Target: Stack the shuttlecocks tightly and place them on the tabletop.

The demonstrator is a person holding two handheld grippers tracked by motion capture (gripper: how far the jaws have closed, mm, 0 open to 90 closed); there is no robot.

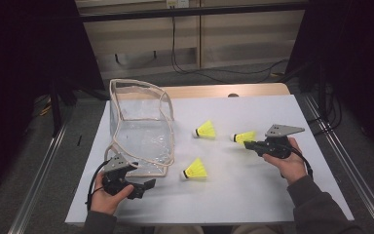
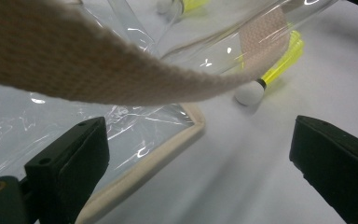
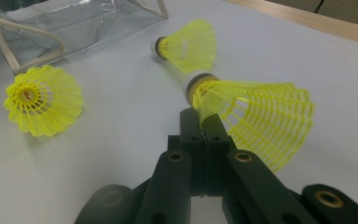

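right gripper clamped on a yellow plastic-skirt shuttlecock; left gripper jaws apart by the clear beige-trimmed pouch. next, carry it over to the pouch's mouth.

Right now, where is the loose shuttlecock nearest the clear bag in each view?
High view: the loose shuttlecock lies low centre, just right of the clear bag.
Left gripper view: upper right, white cork toward the camera, skirt partly behind the bag.
Right gripper view: left side, skirt opening toward the camera.
Shared landmark: the bag's beige trim.
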